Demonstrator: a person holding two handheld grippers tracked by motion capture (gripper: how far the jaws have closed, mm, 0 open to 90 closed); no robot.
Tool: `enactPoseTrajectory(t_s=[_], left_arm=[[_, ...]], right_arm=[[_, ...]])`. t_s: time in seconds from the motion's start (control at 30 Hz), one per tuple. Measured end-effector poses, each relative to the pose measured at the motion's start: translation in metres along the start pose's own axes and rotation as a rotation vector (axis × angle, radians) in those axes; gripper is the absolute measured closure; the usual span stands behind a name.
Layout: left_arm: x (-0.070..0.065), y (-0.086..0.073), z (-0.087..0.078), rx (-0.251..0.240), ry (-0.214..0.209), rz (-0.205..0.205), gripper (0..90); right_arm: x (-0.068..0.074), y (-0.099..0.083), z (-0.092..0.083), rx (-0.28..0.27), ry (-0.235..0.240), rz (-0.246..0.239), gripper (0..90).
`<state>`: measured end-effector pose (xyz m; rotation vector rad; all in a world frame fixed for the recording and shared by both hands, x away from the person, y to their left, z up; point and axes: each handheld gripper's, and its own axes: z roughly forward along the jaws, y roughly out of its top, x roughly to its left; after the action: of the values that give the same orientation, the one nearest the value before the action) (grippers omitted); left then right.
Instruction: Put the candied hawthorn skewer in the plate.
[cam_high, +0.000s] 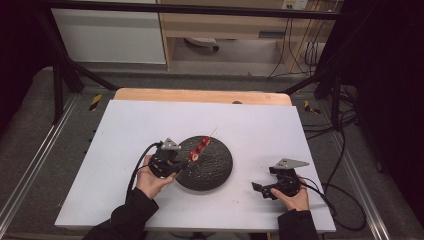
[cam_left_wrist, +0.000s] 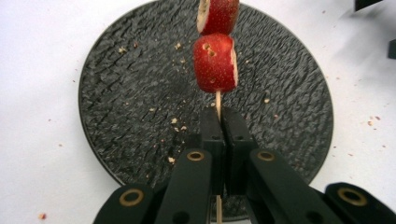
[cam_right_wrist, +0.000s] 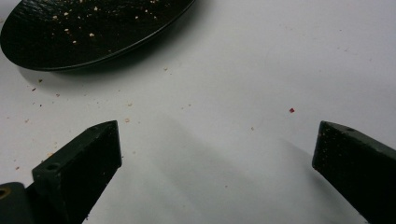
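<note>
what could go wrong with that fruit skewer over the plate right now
1. The left gripper pinches only the thin wooden skewer, so it could swivel or slip between the shut jaws.
2. The red fruit pieces sit beyond the grip and might slide off onto the round black textured plate.
3. The right gripper hangs open over the white table, giving no support.

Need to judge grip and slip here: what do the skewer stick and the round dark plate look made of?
The skewer stick looks like pale bamboo or wood, thin and matte, clamped in the left hand-held gripper. The plate looks like black stone or glazed ceramic: rippled, rough-looking texture with a slight sheen; which one I can't tell.
</note>
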<state>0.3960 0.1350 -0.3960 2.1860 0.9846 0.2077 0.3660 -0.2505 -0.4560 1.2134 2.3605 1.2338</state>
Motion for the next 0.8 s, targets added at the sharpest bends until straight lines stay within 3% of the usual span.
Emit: enactPoseTrajectory(t_s=[0.2,0.5,0.8], left_arm=[[-0.004,0.003,0.013,0.070,0.010,-0.006,88.3],[-0.012,0.005,0.027,0.156,0.063,0.012,88.3],[-0.012,0.005,0.033,0.187,0.080,0.017,88.3]], right_arm=[[0.000,-0.001,-0.002,-0.006,0.005,0.003,2.0],[-0.001,-0.002,-0.002,-0.016,0.007,0.003,1.9],[-0.001,-0.002,-0.002,-0.011,0.011,0.011,2.0]])
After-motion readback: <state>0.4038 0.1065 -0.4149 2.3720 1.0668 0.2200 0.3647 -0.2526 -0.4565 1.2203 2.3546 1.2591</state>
